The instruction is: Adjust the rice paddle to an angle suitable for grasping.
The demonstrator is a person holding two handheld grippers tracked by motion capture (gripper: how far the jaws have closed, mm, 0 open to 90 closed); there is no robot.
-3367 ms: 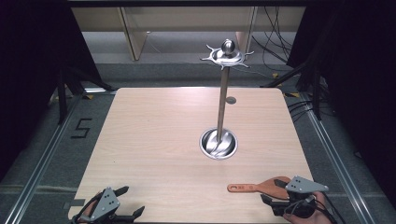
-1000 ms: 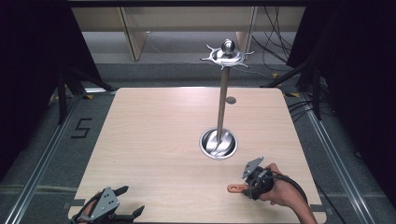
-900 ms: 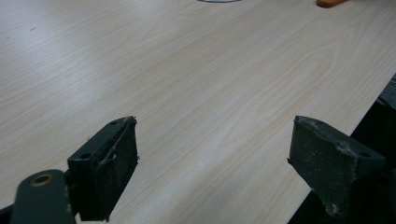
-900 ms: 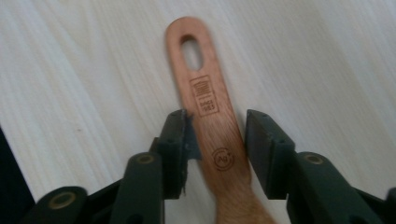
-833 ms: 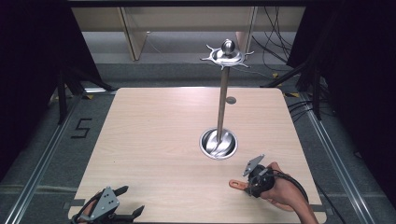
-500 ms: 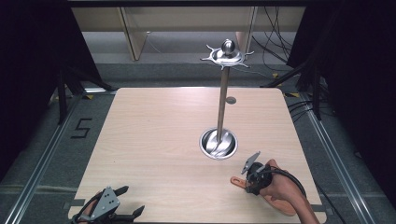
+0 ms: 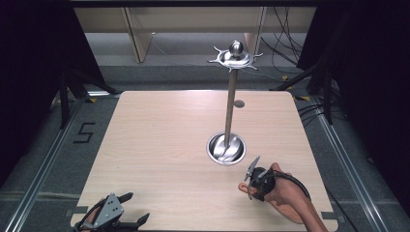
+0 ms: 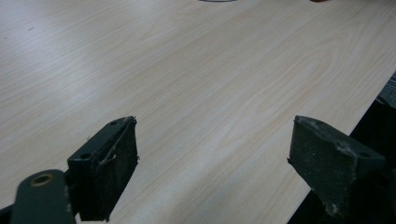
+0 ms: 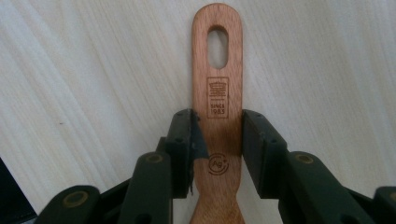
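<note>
We see the right gripper (image 9: 217,135) just closed, pinching the wooden handle (image 9: 217,84) (slotted end), near the steel stand (image 7: 226,147); left gripper (image 8: 212,172) spread.

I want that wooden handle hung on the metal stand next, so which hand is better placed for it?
Right: its tongs are shut on the wooden handle, near the stand. The left tongs are open at the table's near edge.

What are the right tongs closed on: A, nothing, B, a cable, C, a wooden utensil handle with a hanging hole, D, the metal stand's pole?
C: in the right gripper view the right tongs press both edges of the wooden handle, hole beyond them.
</note>
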